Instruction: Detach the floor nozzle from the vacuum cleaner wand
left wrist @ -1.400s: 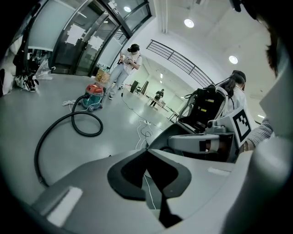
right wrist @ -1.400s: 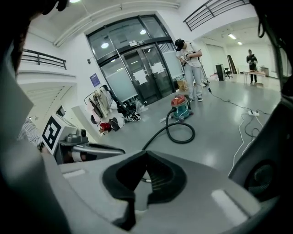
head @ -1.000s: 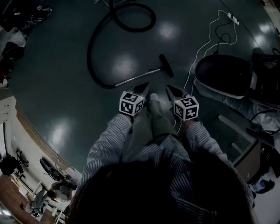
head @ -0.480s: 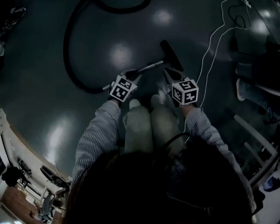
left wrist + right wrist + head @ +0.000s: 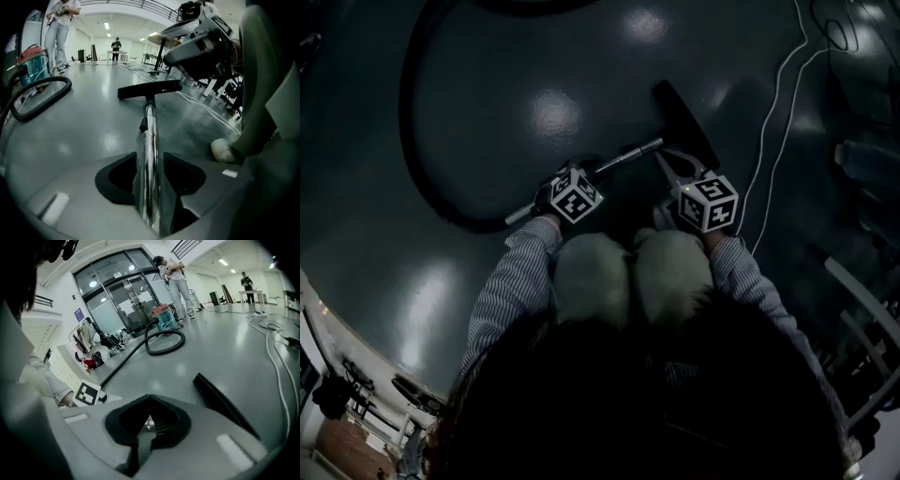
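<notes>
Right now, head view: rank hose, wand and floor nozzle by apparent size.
1. hose: clearly largest, a long arc running off frame.
2. wand and floor nozzle: no firm ranking. The wand's visible stretch is longer but thin; the nozzle is shorter and wider.

Bare floor (image 5: 534, 56) lies open beyond the wand (image 5: 628, 155); the hose (image 5: 405, 122) bounds it at left, a cable (image 5: 769, 150) at right.

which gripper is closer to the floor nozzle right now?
Right. The right gripper is beside the floor nozzle; the left gripper is farther back along the wand, its fingers just opened, the wand between them.
</notes>
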The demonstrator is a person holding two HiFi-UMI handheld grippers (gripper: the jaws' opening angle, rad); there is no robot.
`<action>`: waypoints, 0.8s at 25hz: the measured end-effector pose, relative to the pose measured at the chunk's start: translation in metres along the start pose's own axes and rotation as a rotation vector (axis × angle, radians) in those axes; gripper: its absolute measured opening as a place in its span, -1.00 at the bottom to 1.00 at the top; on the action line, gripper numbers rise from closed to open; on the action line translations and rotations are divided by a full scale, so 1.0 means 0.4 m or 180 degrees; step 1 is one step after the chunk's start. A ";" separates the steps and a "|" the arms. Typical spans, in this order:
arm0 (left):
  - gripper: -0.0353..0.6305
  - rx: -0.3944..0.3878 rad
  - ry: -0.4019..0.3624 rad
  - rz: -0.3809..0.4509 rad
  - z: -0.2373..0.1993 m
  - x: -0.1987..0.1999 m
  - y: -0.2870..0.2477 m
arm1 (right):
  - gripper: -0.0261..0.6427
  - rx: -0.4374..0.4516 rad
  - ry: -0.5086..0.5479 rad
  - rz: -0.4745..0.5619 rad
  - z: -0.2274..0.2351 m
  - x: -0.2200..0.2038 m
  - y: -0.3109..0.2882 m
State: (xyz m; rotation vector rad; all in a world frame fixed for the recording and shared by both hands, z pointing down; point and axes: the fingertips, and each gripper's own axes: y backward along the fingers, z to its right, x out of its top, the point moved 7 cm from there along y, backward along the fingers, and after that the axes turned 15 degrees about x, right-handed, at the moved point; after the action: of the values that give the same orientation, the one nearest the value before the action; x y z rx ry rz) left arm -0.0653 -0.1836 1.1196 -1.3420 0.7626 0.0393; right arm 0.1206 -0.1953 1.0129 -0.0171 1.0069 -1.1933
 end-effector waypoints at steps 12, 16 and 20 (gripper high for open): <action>-0.35 0.0037 -0.0359 -0.0284 0.037 -0.041 -0.111 | -0.92 0.0020 -0.0021 0.0133 0.030 0.021 -0.004; -0.36 -0.0093 -0.0165 -0.0384 0.025 -0.037 -0.142 | -0.92 -0.0046 -0.0130 0.0081 0.060 -0.008 -0.009; -0.36 -0.0071 -0.0104 -0.0356 0.010 -0.022 -0.122 | -0.91 -0.0122 -0.0375 0.0161 0.075 -0.020 -0.003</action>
State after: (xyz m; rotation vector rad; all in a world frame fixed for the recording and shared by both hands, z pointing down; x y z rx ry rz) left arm -0.0486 -0.1894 1.1661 -1.4000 0.6603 -0.0191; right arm 0.1391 -0.2041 1.0361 -0.0909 0.9215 -1.1138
